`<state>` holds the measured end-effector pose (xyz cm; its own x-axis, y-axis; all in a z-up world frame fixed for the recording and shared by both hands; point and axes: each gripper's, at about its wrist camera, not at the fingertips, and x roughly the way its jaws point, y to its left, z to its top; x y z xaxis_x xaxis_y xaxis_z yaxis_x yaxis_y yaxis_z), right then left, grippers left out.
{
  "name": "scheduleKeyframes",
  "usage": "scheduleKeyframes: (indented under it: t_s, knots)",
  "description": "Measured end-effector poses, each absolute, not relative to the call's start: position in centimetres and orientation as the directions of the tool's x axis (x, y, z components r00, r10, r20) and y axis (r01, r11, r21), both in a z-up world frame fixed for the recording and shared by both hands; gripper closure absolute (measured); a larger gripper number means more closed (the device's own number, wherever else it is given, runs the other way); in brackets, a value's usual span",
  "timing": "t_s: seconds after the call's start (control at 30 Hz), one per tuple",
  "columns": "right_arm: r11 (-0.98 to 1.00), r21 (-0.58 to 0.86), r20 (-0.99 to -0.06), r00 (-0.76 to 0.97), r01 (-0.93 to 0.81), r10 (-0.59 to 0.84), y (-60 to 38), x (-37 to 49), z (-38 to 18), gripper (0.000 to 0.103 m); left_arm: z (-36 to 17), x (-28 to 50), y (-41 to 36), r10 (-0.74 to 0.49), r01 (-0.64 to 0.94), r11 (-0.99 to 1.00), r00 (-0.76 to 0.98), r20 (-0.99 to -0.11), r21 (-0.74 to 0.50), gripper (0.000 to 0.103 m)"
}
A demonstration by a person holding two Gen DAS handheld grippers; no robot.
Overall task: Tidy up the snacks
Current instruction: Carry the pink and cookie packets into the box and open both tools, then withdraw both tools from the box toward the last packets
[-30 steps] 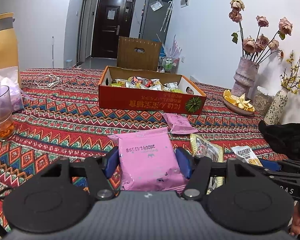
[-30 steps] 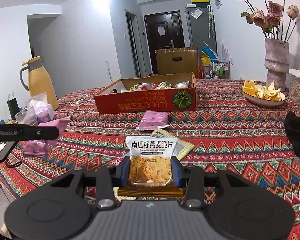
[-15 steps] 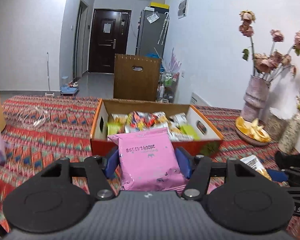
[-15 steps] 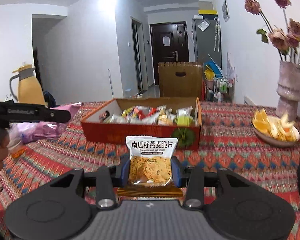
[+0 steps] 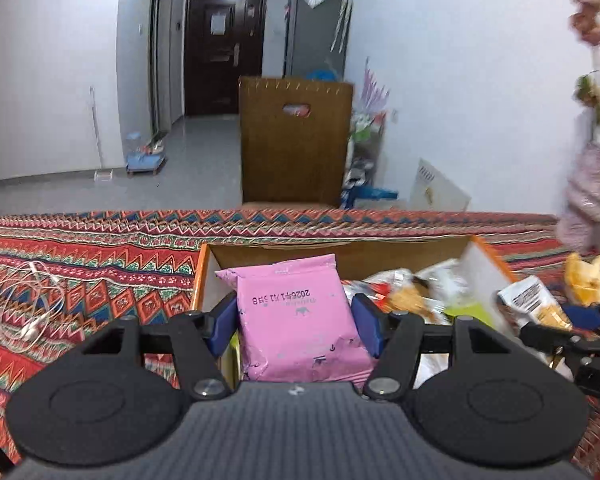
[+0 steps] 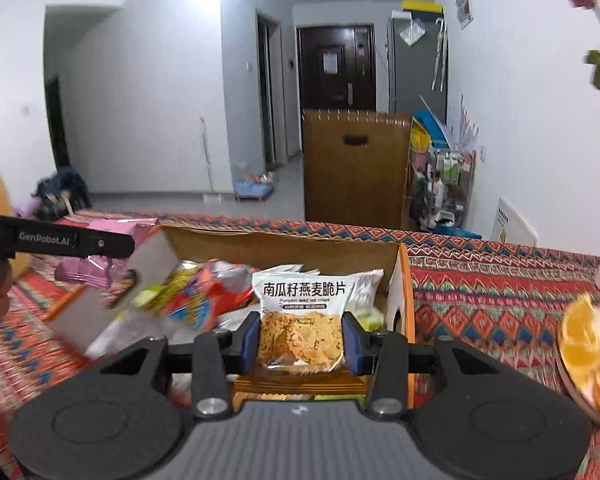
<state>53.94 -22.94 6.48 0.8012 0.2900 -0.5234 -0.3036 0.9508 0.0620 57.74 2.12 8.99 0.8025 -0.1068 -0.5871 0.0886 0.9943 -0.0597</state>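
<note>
My left gripper (image 5: 296, 322) is shut on a pink snack packet (image 5: 298, 320), held over the left end of an orange cardboard box (image 5: 340, 245) with several snacks inside. In the right wrist view, my right gripper (image 6: 302, 336) is shut on a white pumpkin-seed oat crisp packet (image 6: 302, 320), held over the right end of the same box (image 6: 402, 280). The left gripper's arm (image 6: 56, 238) with the pink packet (image 6: 100, 268) shows at the left there. The oat crisp packet (image 5: 534, 306) and right gripper appear at the right edge of the left wrist view.
A patterned red tablecloth (image 5: 80, 264) covers the table. White earphones (image 5: 28, 300) lie at left. A plate of orange peel (image 6: 588, 344) and a flower vase (image 5: 588, 196) stand at right. A wooden chair back (image 6: 356, 168) stands behind the table's far edge.
Both grippers have moved forward across the table with their packets, from short of the box to over it. The box now fills the view below both packets.
</note>
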Motion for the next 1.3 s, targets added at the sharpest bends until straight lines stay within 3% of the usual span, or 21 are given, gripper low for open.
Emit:
scheduleKeyframes:
  t_s: [0.1,0.27,0.37,0.4,0.43,0.87,1.17,1.3]
  knots:
    - [0.953,0.040,-0.586,0.765,-0.302,0.267,-22.1,58.9,6.0,0.062,7.5,61.9,2.5,-0.132,0.095,0.991,0.753,-0.645,-0.092,0.041]
    - [0.957,0.033,-0.696,0.681,-0.287,0.228,-20.7,64.4,3.8,0.061,5.2,65.9,2.3,-0.076,0.073,0.997,0.710,-0.700,-0.035,0.041]
    - [0.959,0.036,-0.736,0.642,-0.280,0.215,-20.2,65.6,2.5,0.051,4.3,66.7,2.4,-0.071,0.073,0.997,0.691,-0.719,-0.029,0.038]
    - [0.961,0.024,-0.733,0.649,-0.276,0.205,-20.0,65.8,2.5,0.039,4.2,66.5,2.4,-0.075,0.072,0.997,0.692,-0.718,-0.035,0.038]
    - [0.963,0.017,-0.732,0.652,-0.268,0.194,-20.0,65.8,2.4,0.038,4.1,66.3,2.5,-0.083,0.075,0.996,0.692,-0.717,-0.042,0.037]
    - [0.964,0.051,-0.647,0.727,-0.260,0.230,-21.8,61.3,6.6,0.033,8.9,60.8,2.9,-0.089,0.084,0.996,0.750,-0.656,-0.038,0.033]
    - [0.955,0.039,-0.577,0.774,-0.293,0.261,-23.3,51.8,10.7,0.030,13.5,49.1,2.4,-0.149,0.138,0.988,0.812,-0.565,-0.061,0.028]
    - [0.947,0.015,-0.540,0.794,-0.322,0.279,-23.7,45.9,11.5,0.021,14.5,42.0,2.0,-0.187,0.180,0.982,0.840,-0.510,-0.064,0.022]
